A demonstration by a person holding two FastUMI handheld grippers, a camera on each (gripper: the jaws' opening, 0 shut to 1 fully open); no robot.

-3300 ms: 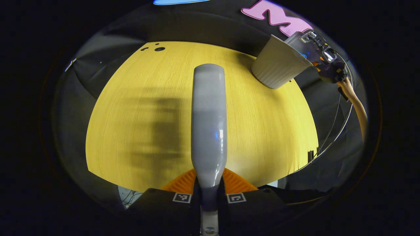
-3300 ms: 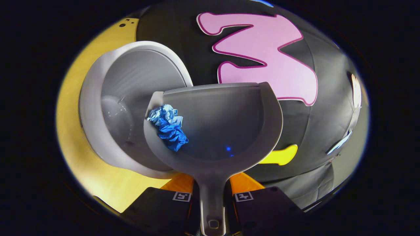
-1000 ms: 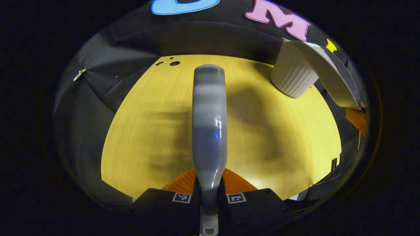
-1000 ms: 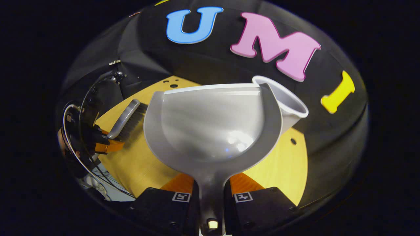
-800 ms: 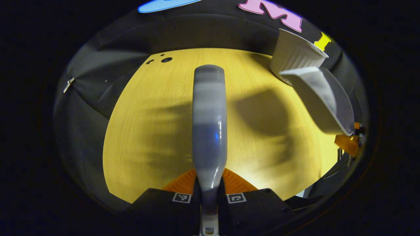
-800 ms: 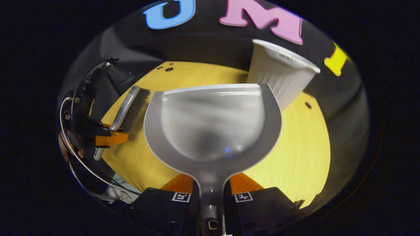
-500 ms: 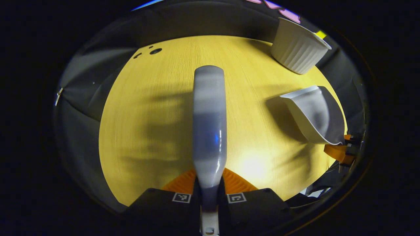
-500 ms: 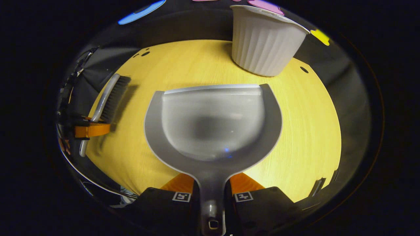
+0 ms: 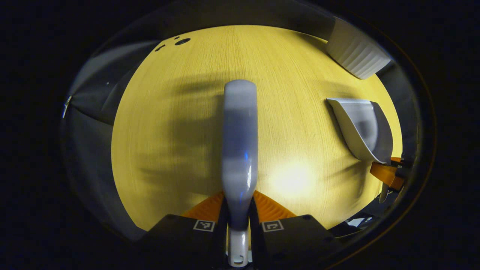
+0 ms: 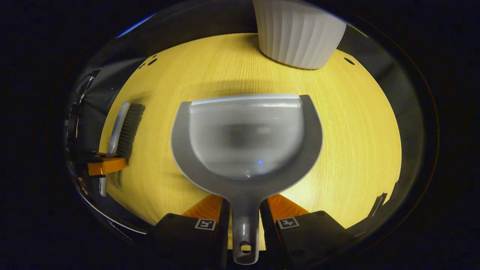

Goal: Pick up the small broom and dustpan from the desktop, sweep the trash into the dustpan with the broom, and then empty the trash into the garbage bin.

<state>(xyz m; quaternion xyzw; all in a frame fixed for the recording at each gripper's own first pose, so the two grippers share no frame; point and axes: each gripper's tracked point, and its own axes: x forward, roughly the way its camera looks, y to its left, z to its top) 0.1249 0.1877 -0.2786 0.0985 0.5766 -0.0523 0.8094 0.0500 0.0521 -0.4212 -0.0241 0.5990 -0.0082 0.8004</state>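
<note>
Writing: no words can be read on anything here; small square black-and-white marks are seen on the backs of both grippers
Bin (image 10: 299, 34): a white ribbed tub stood at the far edge of the table (image 10: 360, 127); its inside cannot be seen, so what is in it cannot be told; in the left gripper view the bin (image 9: 357, 52) is seen at the top right
Dustpan (image 10: 245, 140): grey, held low over the yellow wood, open mouth turned away toward the bin; nothing is seen in its scoop; in the left gripper view the dustpan (image 9: 362, 127) is seen side-on at the right
Right gripper (image 10: 245, 219): its two fingers are pressed on the dustpan's handle, one on each side; the handle's end with a hole sticks out behind
Broom (image 9: 240, 150): its grey back is seen from above, pointing straight ahead over the table (image 9: 168, 112); in the right gripper view the broom (image 10: 125, 129) is seen at the left with dark bristles turned toward the dustpan, well apart from it
Left gripper (image 9: 239, 217): its two fingers are pinched on the broom's thin handle
Table: yellow wood; small dark holes are seen near its far corners
</note>
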